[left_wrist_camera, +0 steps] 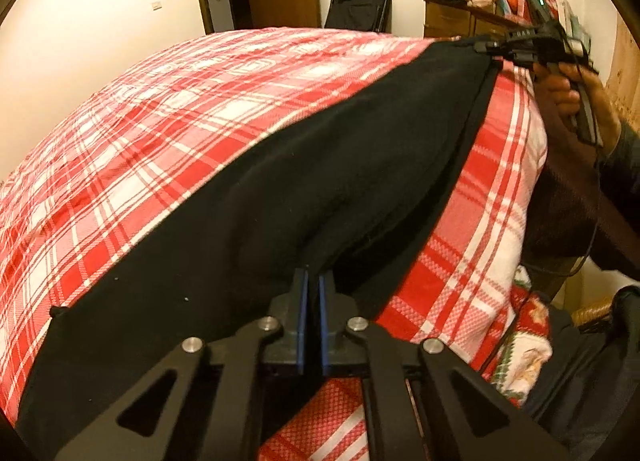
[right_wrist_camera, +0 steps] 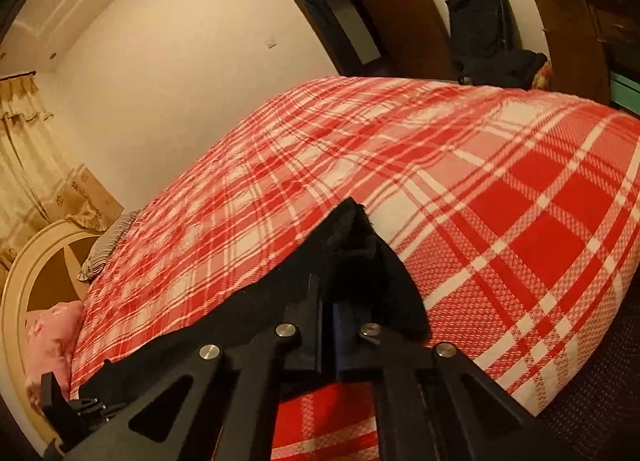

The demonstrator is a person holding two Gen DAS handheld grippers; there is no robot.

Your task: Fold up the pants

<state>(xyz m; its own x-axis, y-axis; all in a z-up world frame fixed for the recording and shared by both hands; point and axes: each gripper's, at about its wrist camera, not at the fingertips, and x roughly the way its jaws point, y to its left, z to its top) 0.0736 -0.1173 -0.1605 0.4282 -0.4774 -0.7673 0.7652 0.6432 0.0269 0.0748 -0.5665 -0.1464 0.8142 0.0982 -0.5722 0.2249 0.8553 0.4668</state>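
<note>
While both grippers pinch opposite ends of one long edge, black pants (left_wrist_camera: pixel 304 189) lie stretched along the near side of a bed under a red-and-white plaid cover (left_wrist_camera: pixel 168 117). Left gripper (left_wrist_camera: pixel 313 281), jaws pressed nearly together, nips dark cloth right at its tips; fabric spreads fwd and to both sides of it, w/ the bulk running away up and to its right. At the far end of that run, in the left wrist view, the right gripper (left_wrist_camera: pixel 494 49) bites the garment's corner, a hand (left_wrist_camera: pixel 572 101) wrapped round its handle. From the right wrist view, right gripper (right_wrist_camera: pixel 326 293) is also clamped tight, a fuzzy black corner bunched up just ahead of and slightly right of its tips; rest of the pants trails back to its left, toward the other tool at lower left.

Long axis of the garment thus runs gripper to gripper, roughly parallel to the bed's near edge. Open plaid lies straight ahead of both tools, beyond the cloth. Neither hand is clearly nearer the middle; each owns its end. Judgement: next fold likely needs both ends carried together, kept level so the edge stays taut.
</note>
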